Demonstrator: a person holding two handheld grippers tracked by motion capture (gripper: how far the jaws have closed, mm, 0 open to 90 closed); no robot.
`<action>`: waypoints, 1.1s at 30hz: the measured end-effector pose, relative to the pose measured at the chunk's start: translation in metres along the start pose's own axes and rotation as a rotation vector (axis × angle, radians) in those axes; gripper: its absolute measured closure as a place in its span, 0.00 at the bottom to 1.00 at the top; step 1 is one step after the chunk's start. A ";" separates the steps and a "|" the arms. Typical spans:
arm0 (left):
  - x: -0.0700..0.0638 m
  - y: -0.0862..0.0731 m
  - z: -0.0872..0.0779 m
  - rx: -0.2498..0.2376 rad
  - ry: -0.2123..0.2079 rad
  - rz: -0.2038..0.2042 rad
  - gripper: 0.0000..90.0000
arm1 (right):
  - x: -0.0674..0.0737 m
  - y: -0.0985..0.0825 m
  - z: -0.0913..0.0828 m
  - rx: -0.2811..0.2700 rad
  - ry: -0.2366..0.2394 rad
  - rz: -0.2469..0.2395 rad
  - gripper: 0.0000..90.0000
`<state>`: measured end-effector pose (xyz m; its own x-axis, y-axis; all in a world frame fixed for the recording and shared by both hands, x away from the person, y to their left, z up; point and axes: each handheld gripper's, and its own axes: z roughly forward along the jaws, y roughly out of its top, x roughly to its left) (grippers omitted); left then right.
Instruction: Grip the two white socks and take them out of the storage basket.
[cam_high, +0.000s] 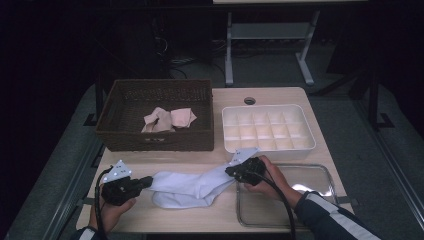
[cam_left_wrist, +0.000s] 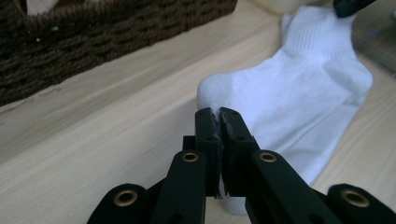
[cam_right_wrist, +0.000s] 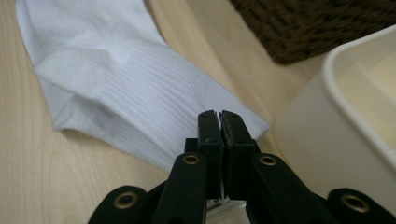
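A white sock (cam_high: 190, 187) lies stretched across the front of the wooden table (cam_high: 165, 160), toe to the left and ribbed cuff to the right. My left gripper (cam_high: 148, 181) is shut on the toe end. In the left gripper view its jaws (cam_left_wrist: 219, 112) meet with white fabric pinched between them, and the sock (cam_left_wrist: 299, 107) runs away beyond. My right gripper (cam_high: 230, 171) is shut on the cuff. In the right gripper view its jaws (cam_right_wrist: 218, 114) clamp the edge of the ribbed sock (cam_right_wrist: 130, 88), which shows two layers.
A brown wicker basket (cam_high: 155, 140) at the back left holds pink socks (cam_high: 169, 119). A white compartment organizer (cam_high: 270, 147) stands at the back right, close to my right gripper. A clear tray (cam_high: 310, 175) lies at the front right under the right hand.
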<state>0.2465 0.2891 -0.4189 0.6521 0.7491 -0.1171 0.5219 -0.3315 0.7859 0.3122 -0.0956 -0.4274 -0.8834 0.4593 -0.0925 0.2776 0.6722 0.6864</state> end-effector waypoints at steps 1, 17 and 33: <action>0.000 0.000 0.000 0.000 0.000 0.000 0.97 | 0.000 0.000 0.000 0.000 0.000 0.000 0.98; -0.026 -0.023 0.013 0.147 0.031 -0.009 0.72 | -0.006 -0.009 0.017 0.102 -0.004 -0.050 0.78; -0.030 -0.010 0.043 0.132 0.059 0.029 0.36 | 0.016 -0.003 0.023 0.035 0.094 -0.109 0.88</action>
<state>0.2456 0.2448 -0.4495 0.6362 0.7694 -0.0562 0.5736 -0.4230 0.7015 0.3058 -0.0771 -0.4474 -0.9400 0.3274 -0.0958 0.1901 0.7358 0.6500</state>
